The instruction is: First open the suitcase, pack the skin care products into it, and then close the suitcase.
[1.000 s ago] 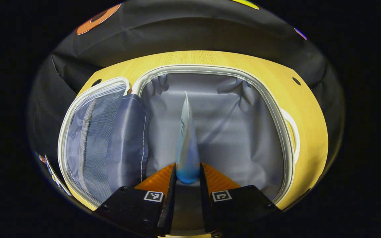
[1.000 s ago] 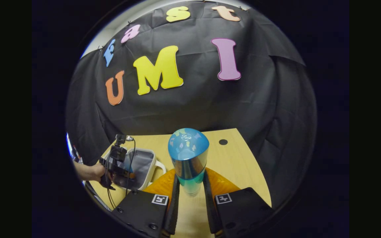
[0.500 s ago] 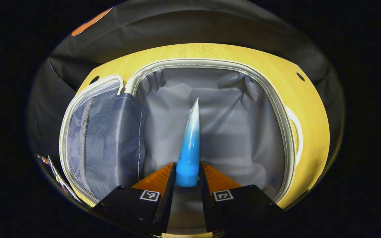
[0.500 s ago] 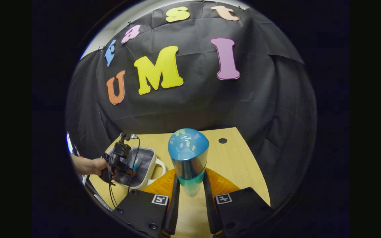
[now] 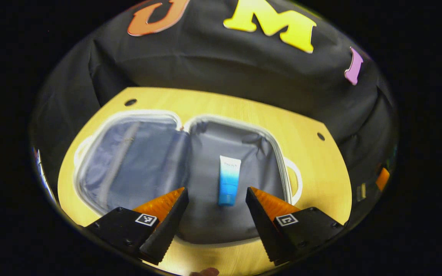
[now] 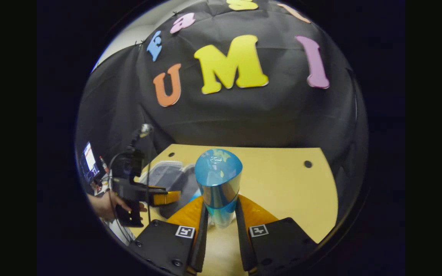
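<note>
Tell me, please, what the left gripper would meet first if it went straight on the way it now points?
Most likely the blue tube, which lies on the open suitcase lining straight ahead of the open left gripper. Depth is hard to judge; slightly off, it would meet the lining instead.

- Your suitcase (image 5: 190, 126) lies open on the table (image 5: 282, 122), its two halves side by side.
- The tube (image 5: 228, 180) lies flat in the right half, lengthwise, clear of the walls.
- The handle (image 5: 296, 180) sticks out from the case's right edge.
- Your left gripper (image 5: 215, 195) hangs above the case's near edge, its fingers spread wide to either side of the tube, touching nothing.
- Your right gripper (image 6: 221, 211) is to the right of the case and pinches the bottle (image 6: 218, 180), which stands upright between its fingers.
</note>
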